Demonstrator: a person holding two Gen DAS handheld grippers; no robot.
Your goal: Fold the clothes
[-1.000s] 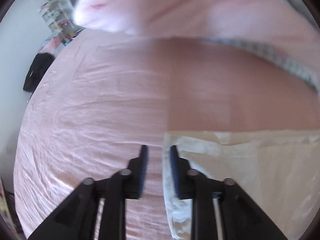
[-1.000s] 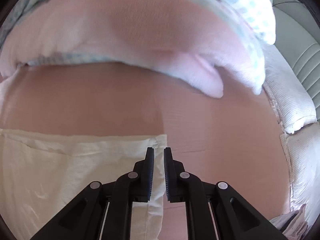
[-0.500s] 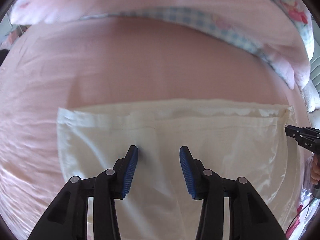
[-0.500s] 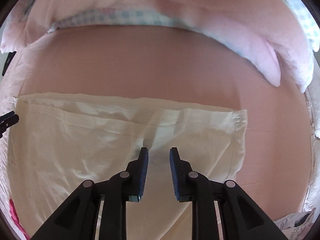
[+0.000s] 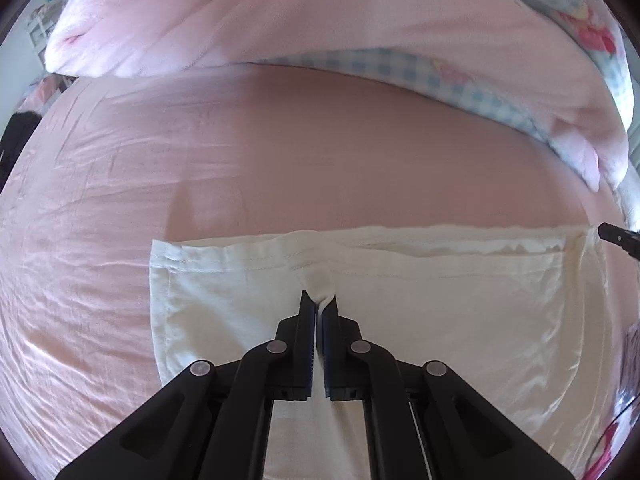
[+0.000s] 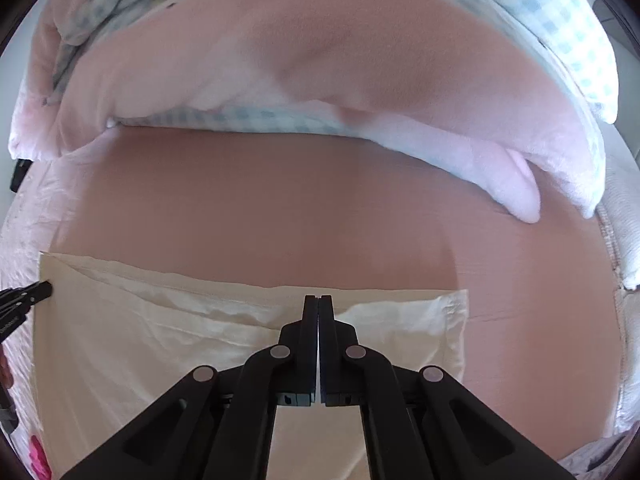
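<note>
With both grippers, left [image 5: 319,307] and right [image 6: 318,300], clamped on the cloth [image 5: 440,300], I'd judge lifting toward 12 o'clock comes next

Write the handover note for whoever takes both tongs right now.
Left tongs: shut on a pinch of the cream garment, just below its far hem.
Right tongs: closed at the same far hem of the garment; fabric between the tips cannot be confirmed.
Garment lies flat on the pink bedsheet, with the bunched quilt beyond it.
Done: garment spread out, far edge gripped.
Left: probably bring the far hem toward you to fold it, then smooth it.
</note>
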